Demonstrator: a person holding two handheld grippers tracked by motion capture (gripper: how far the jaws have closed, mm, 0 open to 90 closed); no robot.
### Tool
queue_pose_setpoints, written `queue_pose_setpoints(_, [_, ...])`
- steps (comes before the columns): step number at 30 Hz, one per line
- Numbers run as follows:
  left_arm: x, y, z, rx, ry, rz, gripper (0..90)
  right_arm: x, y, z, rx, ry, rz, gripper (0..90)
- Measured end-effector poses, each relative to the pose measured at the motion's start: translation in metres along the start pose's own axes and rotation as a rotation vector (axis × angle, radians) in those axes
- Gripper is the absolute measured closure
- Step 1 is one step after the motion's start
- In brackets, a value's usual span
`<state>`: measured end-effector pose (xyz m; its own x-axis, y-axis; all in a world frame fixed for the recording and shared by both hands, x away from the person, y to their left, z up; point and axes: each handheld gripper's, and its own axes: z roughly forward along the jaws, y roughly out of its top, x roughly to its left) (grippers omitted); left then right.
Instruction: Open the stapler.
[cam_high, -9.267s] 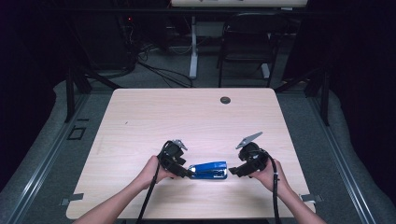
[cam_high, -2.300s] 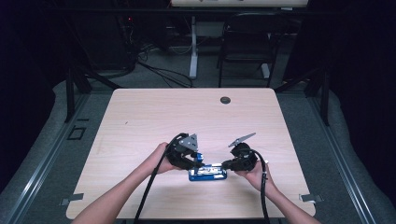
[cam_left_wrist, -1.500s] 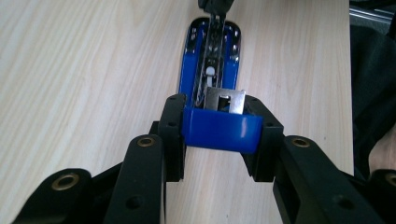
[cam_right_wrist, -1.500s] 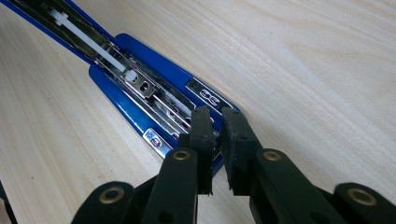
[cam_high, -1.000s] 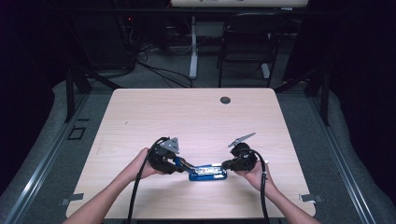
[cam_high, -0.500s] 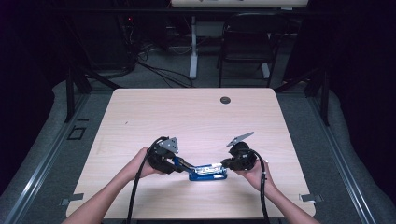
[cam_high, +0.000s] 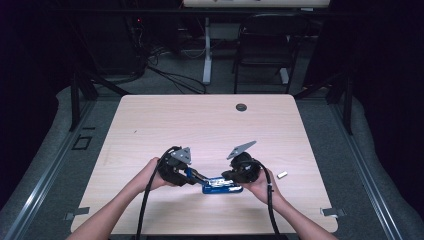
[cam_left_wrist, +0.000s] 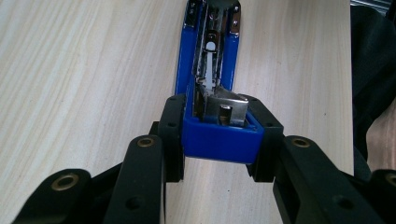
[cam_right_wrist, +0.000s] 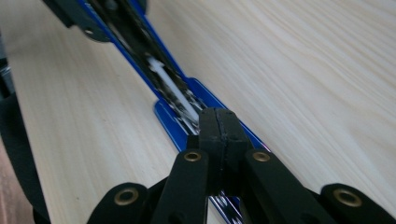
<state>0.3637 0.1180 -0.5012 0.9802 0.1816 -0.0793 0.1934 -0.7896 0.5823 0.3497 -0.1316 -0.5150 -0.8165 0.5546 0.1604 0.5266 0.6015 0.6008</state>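
A blue stapler (cam_high: 222, 187) lies opened flat on the table near the front edge, its metal magazine facing up. My left gripper (cam_high: 196, 176) is shut on the stapler's blue rear end (cam_left_wrist: 219, 140), one pad pressing each side. The magazine (cam_left_wrist: 212, 60) stretches away from it. My right gripper (cam_high: 228, 176) hovers over the other end of the stapler (cam_right_wrist: 168, 93). Its jaws have just closed further, and its pads (cam_right_wrist: 218, 126) are pressed together with nothing visible between them.
A small pale piece (cam_high: 282, 175) lies on the table to the right of my right hand. A black grommet (cam_high: 241, 107) sits near the far edge. A dark chair (cam_high: 265, 45) and cables stand beyond the table.
My right gripper has lifted a little and shifted slightly left over the stapler. The left gripper and the stapler have stayed in place.
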Motion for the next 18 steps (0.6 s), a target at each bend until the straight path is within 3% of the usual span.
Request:
queue_pose_setpoints(8, [0.001, 0.000, 0.000, 0.000, -0.005, 0.003, 65.1, 0.016, 0.018, 0.023, -0.007, 0.078, -0.062, 90.0])
queue_pose_setpoints(18, [0.002, 0.000, 0.000, 0.009, -0.005, -0.002, 64.8, 0.024, 0.029, 0.033, 0.001, 0.092, -0.088, 90.0])
